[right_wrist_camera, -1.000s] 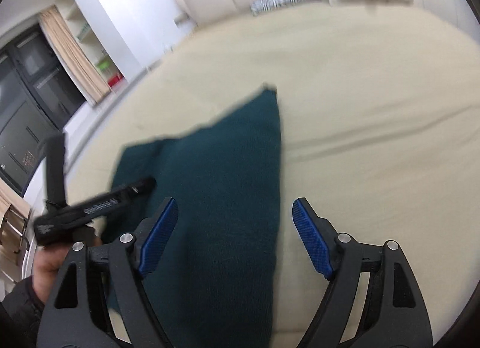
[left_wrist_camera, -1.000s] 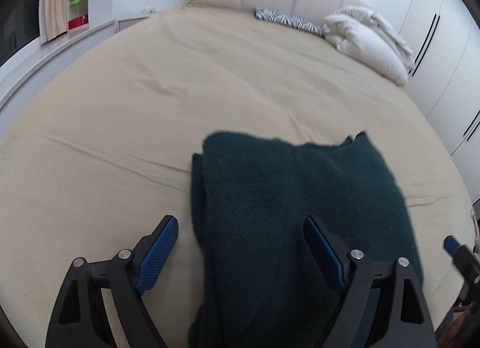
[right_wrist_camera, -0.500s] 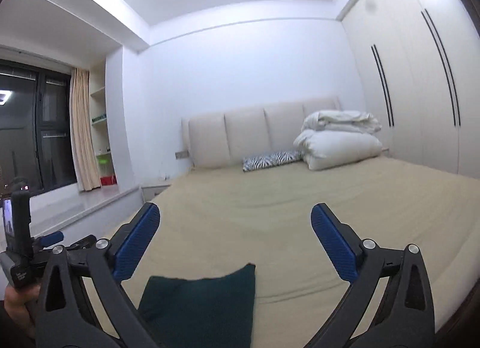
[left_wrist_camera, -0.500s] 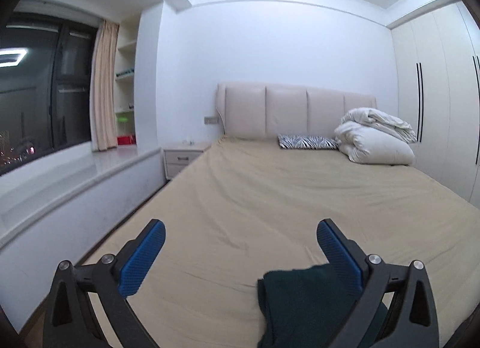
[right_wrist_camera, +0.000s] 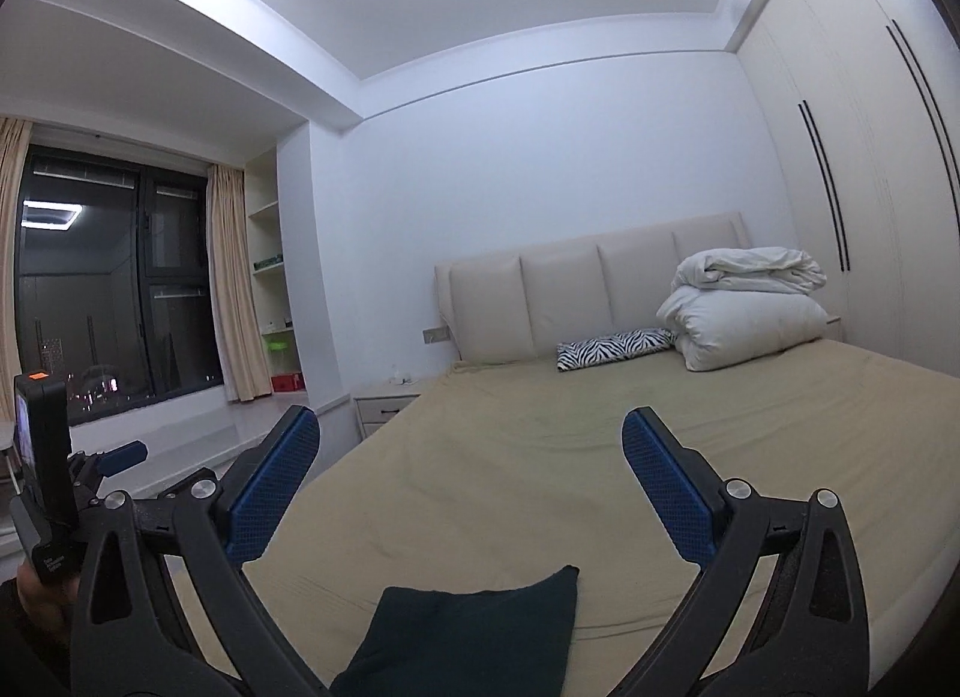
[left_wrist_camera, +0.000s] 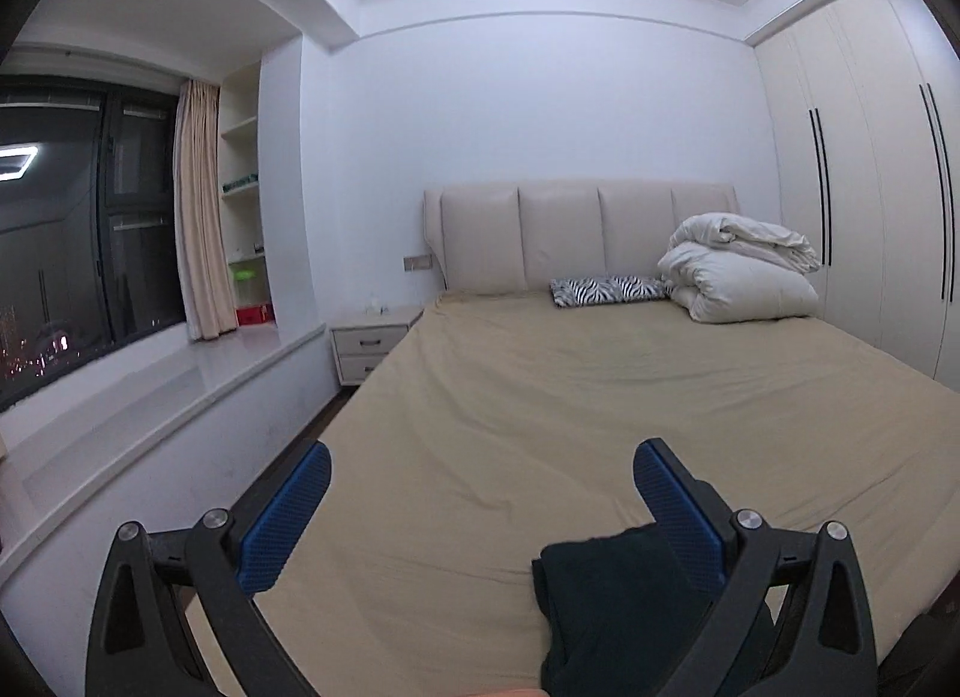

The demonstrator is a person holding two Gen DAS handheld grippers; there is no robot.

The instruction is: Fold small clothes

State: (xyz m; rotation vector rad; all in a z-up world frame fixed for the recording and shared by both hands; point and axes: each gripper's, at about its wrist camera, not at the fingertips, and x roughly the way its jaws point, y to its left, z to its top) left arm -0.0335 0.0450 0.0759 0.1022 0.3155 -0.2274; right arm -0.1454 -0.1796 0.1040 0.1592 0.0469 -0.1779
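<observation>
The folded dark green garment (right_wrist_camera: pixel 468 631) lies flat on the beige bed (right_wrist_camera: pixel 540 457), close to its near edge, with wide bare sheet stretching beyond it toward the headboard (left_wrist_camera: pixel 576 235). The left gripper (left_wrist_camera: pixel 480 517) hangs above the bed with jaws spread wide and nothing between them; they have just been opening. The right gripper (right_wrist_camera: pixel 468 487) is likewise raised, wide apart and empty, also having just opened. A zebra-print pillow (left_wrist_camera: pixel 609 290) and white duvet (left_wrist_camera: pixel 741 271) sit at the far end, well apart from the garment.
</observation>
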